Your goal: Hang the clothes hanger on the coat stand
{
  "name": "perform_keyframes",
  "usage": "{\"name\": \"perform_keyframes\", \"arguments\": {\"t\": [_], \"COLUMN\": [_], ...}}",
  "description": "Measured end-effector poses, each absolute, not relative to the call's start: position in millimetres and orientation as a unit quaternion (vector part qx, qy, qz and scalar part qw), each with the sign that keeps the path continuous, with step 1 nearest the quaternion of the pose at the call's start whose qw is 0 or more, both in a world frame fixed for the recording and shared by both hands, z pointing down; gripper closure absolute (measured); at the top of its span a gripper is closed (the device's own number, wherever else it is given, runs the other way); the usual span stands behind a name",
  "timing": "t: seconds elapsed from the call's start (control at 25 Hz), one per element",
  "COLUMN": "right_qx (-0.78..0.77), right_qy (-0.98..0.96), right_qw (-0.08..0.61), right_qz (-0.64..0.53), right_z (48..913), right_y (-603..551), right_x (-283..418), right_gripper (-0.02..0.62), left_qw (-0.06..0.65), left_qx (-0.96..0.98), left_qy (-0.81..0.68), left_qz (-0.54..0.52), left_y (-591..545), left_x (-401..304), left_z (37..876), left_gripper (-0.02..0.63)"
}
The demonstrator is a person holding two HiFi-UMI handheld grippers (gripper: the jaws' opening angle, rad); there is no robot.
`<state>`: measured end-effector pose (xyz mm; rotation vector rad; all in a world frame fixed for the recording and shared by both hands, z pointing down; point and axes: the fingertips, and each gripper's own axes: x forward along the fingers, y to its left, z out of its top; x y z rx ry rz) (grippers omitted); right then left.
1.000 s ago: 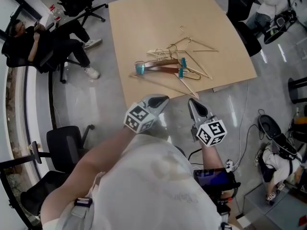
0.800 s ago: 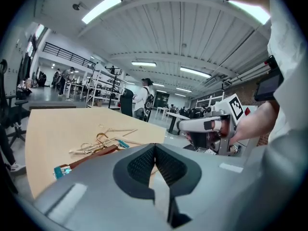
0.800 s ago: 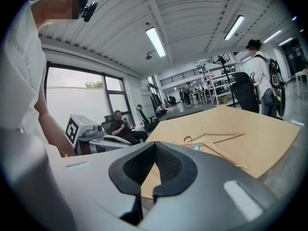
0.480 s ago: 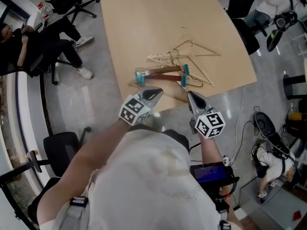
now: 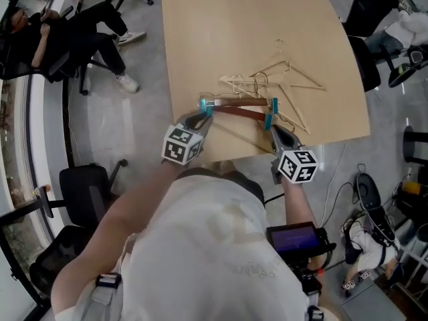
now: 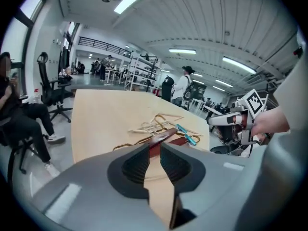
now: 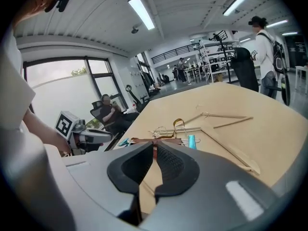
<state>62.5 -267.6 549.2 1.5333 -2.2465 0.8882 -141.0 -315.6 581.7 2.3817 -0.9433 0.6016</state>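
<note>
The dark wooden hanger (image 5: 237,108) lies on the table (image 5: 200,32) among paler hangers (image 5: 294,79), probably light, stiff and slick; best taken near its ends; left gripper (image 5: 201,117) and right gripper (image 5: 275,130) flank it, jaws just opening to narrow slits, seemingly empty.

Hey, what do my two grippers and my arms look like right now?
The left gripper and right gripper have smooth grey tapered bodies with dark ribbed pads. Each carries a white cube with black square markers. The arms are bare below a white short-sleeved shirt. Both pairs of jaws have just been opening, with nothing between them.
</note>
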Motion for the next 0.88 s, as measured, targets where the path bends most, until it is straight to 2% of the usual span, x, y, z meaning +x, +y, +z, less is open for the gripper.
{"name": "perform_keyframes", "arguments": {"t": [0.24,0.48,0.64,0.8,0.88], "right_qx": [0.526,0.512,0.507,0.485,0.473], "right_qy": [-0.763,-0.742,-0.717,-0.703,-0.702], "right_qw": [0.183,0.225,0.232,0.246,0.252], "right_qz": [0.328,0.37,0.418,0.459,0.47], "right_z": [585.2,623.6,647.0,665.6,669.9], "right_y": [-313.2,-345.0,-357.8,-362.1,-362.8], "right_x": [94.1,111.3,121.2,121.5,118.5], "right_gripper": [0.475,0.32,0.299,0.3,0.324], "left_qw": [0.292,0.344,0.407,0.457,0.472], "left_qx": [0.834,0.789,0.76,0.741,0.735], "left_qy": [-0.405,-0.439,-0.439,-0.424,-0.415], "left_qz": [0.235,0.257,0.25,0.251,0.253], "left_y": [-353.8,-366.2,-366.8,-363.2,-361.9], "left_x": [-158.5,-165.6,-163.0,-155.3,-150.4], "left_z": [596.3,626.2,642.0,657.6,662.1], "left_gripper": [0.433,0.313,0.249,0.239,0.239]}}
